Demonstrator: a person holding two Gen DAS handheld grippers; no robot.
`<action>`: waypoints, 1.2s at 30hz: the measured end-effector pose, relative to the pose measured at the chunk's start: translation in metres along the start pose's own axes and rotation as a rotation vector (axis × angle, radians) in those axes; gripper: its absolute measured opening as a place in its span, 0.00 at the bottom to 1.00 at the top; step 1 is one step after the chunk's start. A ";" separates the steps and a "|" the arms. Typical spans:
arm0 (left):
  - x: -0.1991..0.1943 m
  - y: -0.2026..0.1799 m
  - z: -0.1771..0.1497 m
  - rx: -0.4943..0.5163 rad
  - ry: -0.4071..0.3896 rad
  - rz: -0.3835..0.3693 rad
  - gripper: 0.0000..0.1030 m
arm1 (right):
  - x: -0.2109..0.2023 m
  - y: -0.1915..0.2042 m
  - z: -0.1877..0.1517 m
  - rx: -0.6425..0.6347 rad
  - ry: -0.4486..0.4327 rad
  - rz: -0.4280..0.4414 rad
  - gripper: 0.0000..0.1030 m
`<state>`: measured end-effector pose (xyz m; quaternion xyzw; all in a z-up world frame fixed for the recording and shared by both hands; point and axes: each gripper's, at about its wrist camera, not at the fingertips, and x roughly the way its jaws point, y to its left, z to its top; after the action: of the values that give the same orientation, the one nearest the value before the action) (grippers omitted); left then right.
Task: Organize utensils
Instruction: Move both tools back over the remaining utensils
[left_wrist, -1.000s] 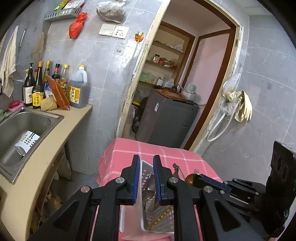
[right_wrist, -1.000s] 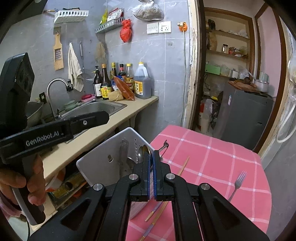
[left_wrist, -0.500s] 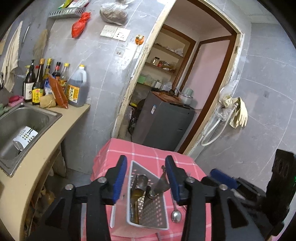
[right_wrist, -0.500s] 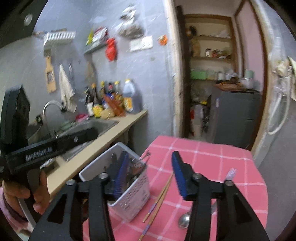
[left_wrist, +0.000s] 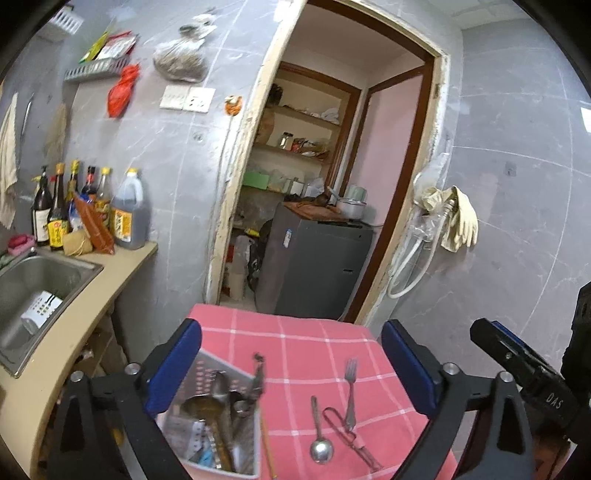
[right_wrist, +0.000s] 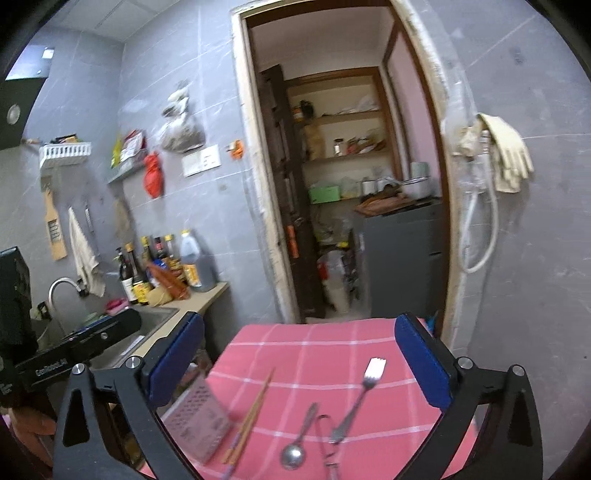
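left gripper (left_wrist: 291, 365): black frame, blue pads, silver screws
right gripper (right_wrist: 299, 362): same build, black, blue, silver screws

Even indoor light, fisheye-bent edges, motion blur near the bottom.

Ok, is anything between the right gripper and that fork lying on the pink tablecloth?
Nothing visible. The right gripper is open and empty, and the fork lies in clear view between its fingers on the tablecloth. The spoon and chopsticks lie off to its left.
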<state>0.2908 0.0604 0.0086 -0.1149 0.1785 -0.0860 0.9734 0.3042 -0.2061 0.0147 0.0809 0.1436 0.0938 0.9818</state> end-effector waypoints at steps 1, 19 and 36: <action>0.002 -0.007 -0.001 0.006 -0.005 -0.003 0.99 | -0.002 -0.006 0.000 0.000 -0.003 -0.009 0.99; 0.089 -0.090 -0.066 0.051 0.160 -0.033 0.99 | 0.030 -0.138 -0.033 0.074 0.110 -0.080 0.99; 0.172 -0.052 -0.137 -0.060 0.376 0.059 0.95 | 0.139 -0.175 -0.118 0.136 0.340 0.055 0.99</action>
<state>0.3927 -0.0519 -0.1589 -0.1205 0.3631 -0.0720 0.9211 0.4280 -0.3315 -0.1666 0.1341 0.3113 0.1232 0.9327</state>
